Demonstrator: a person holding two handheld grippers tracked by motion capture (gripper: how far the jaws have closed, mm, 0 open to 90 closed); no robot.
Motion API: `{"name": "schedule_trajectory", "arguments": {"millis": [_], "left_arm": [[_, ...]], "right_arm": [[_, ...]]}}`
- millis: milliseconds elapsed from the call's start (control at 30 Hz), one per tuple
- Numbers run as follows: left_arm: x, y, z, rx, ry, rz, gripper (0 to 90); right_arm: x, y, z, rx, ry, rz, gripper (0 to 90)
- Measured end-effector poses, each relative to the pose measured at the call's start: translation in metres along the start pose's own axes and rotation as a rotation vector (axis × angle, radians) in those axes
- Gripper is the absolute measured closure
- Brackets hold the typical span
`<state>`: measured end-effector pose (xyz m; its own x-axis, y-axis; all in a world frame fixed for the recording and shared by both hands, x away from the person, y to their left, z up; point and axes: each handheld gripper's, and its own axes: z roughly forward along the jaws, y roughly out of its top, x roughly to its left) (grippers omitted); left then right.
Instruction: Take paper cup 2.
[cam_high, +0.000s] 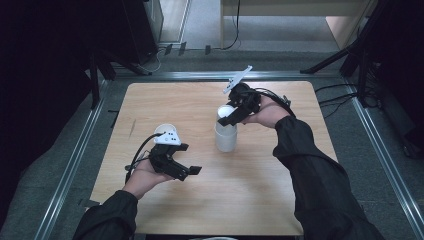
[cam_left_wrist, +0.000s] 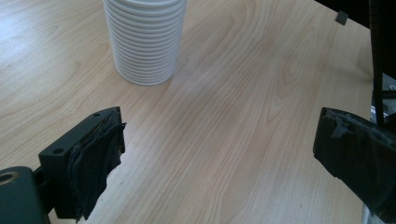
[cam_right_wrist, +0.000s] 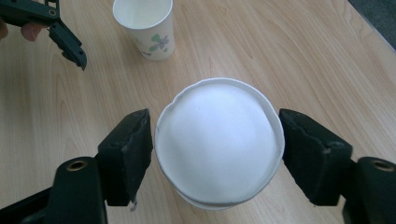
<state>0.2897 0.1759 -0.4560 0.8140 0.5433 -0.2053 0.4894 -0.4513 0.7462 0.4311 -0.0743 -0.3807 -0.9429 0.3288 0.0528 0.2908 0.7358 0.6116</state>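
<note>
The work in hand looks like peeling cups off a stack of paper cups that stands upside down at the centre of the wooden surface. One cup appears already dealt out: a single flowered cup stands upright in the upper left of the right gripper view. In the high view it sits just behind the left tongs, which hover wide open, holding nothing, left of centre. The right tongs bracket the top cup of the stack, jaws at either side of its rim; whether they press it cannot be told, and the cup has not risen. Judging by the many ribbed rims in the left gripper view, most of the stack remains.
</note>
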Motion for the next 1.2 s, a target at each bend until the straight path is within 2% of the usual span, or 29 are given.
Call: {"name": "schedule_trajectory", "arguments": {"millis": [200, 867, 1200], "left_arm": [[-0.0004, 0.0, 0.0005, 0.002, 0.0, 0.001, 2.3], [-0.0001, 0.0, 0.001, 0.0, 0.002, 0.001, 2.3], [0.0003, 0.0002, 0.0018, 0.0, -0.001, -0.001, 2.3]], "right_arm": [[0.0003, 0.0009, -0.0009, 0.009, -0.012, -0.009, 33.7], [0.0006, 0.0028, -0.0048, 0.015, -0.019, -0.026, 35.1], [0.0008, 0.0042, -0.0079, 0.011, -0.021, -0.019, 35.2]]}}
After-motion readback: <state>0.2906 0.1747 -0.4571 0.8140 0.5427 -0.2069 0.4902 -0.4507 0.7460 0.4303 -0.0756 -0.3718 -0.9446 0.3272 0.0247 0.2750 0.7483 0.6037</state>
